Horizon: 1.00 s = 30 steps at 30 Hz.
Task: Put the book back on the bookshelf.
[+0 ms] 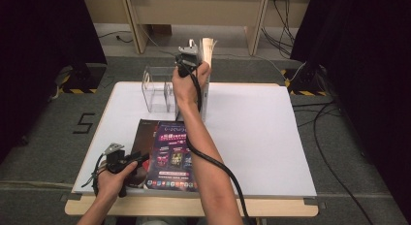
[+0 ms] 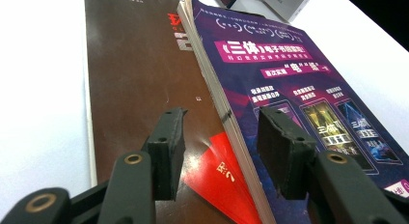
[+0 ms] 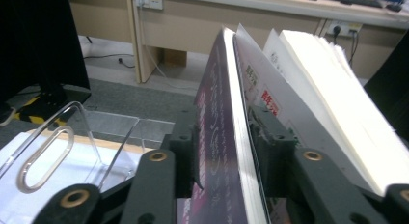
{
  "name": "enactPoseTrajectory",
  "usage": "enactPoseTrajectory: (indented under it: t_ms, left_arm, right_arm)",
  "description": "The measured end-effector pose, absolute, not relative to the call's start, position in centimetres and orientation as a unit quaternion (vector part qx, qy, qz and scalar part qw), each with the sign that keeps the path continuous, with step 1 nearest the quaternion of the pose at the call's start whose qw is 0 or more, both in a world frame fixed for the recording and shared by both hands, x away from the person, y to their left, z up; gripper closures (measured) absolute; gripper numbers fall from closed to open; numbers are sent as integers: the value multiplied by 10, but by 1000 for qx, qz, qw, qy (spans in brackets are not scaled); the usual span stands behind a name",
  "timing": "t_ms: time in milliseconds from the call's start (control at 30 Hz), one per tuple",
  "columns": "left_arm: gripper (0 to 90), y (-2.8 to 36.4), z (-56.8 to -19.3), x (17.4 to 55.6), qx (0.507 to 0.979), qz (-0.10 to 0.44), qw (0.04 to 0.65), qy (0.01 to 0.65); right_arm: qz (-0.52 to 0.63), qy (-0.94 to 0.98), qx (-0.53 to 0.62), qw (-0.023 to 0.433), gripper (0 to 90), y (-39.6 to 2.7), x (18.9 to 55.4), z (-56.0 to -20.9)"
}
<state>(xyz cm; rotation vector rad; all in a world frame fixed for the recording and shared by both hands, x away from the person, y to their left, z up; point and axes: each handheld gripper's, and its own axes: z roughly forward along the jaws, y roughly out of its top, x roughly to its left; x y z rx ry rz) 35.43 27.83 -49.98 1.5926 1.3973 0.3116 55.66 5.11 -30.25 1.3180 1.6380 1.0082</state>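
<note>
Step in hand: shelving. Glossy purple-covered paperback (image 3: 214,79) stood on end at the clear acrylic book rack (image 1: 157,89), far middle of the white table (image 1: 271,137), just beside a white-paged volume (image 3: 328,89) already standing there.

Right gripper (image 3: 224,127): released. Black pads set off either side of the purple paperback, book between them, no squeeze apparent. Contact on the left pad too close to rule out.

Orientation of the shelved paperback: long axis close to vertical, covers facing sideways, white page edge turned toward the gripper. Whether leaning on the neighbour or standing free, not possible to tell.

Left gripper (image 2: 224,132): unclenched, low over the near left of the table, astride the near edge of a second purple magazine (image 2: 289,79) lying flat, partly atop a dark brown book (image 2: 140,79). Nothing grasped.

Next move, as judged: straight withdrawal of the right gripper toward the person, no sideways drag, lest the paperback topple. Then a pinch on the flat magazine's edge for lifting.
</note>
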Motion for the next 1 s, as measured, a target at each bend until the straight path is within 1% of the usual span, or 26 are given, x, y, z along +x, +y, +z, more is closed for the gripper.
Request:
enactPoseTrajectory:
  t_ms: [433,1000]
  left_arm:
    - [521,276,-499,354,654,129,480,571]
    - [521,274,-499,354,656,130,480,568]
  right_arm:
    - [399,657,512,383,566,45,541,-304]
    - [431,645,508,374,556,25,511,-309]
